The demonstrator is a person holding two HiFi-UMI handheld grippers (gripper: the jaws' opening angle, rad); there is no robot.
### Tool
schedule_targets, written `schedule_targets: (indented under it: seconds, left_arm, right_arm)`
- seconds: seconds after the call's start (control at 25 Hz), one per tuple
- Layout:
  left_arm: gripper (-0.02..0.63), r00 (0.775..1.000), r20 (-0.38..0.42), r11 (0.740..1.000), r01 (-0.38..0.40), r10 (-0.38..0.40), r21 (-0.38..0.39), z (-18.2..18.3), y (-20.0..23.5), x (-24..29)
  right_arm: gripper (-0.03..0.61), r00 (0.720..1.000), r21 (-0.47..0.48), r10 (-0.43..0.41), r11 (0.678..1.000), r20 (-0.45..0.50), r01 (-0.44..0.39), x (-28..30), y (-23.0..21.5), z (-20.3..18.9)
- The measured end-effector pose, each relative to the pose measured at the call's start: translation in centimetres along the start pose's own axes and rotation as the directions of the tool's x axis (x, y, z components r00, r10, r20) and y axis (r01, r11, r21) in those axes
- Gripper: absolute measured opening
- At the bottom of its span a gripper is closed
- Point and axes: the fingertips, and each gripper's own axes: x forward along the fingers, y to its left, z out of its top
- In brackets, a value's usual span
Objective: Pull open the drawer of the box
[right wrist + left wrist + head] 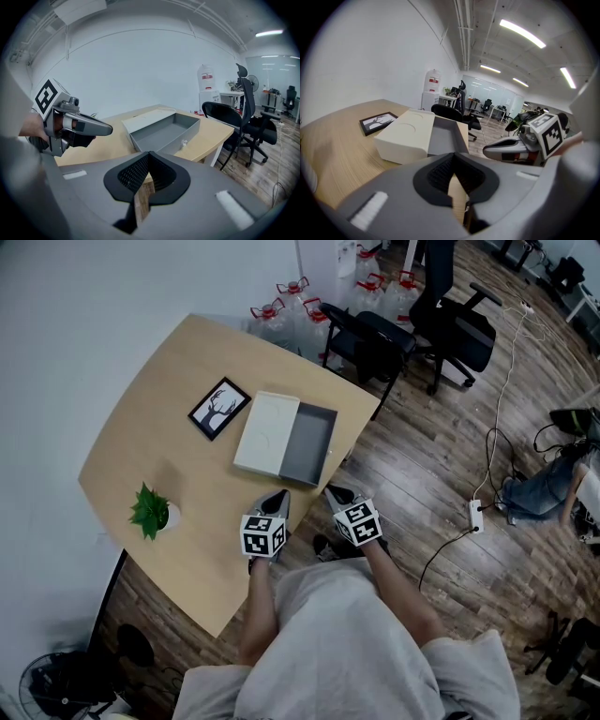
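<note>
Grey drawer (309, 444) out of cream box (265, 432), toward the table (354, 424) edge

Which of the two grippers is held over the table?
The left gripper: it is over the wooden table, close to its near edge. The right gripper is just past that edge, above the floor.

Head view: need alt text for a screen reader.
Cream box on a wooden table, its grey drawer pulled open. Left gripper and right gripper are held near the table's edge, clear of the box. A framed picture and small plant also sit on the table.
</note>
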Motion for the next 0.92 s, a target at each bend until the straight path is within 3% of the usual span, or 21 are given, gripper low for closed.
schedule_targets:
  seconds: [0.92]
  left_arm:
    - [0.052, 1.0, 0.014, 1.0, 0.006, -0.006, 0.001, 0.56, -0.17, 0.34]
  right_arm:
    - [0.002, 1.0, -0.017, 0.001, 1.0, 0.004, -0.001, 0.11, -0.58, 0.38]
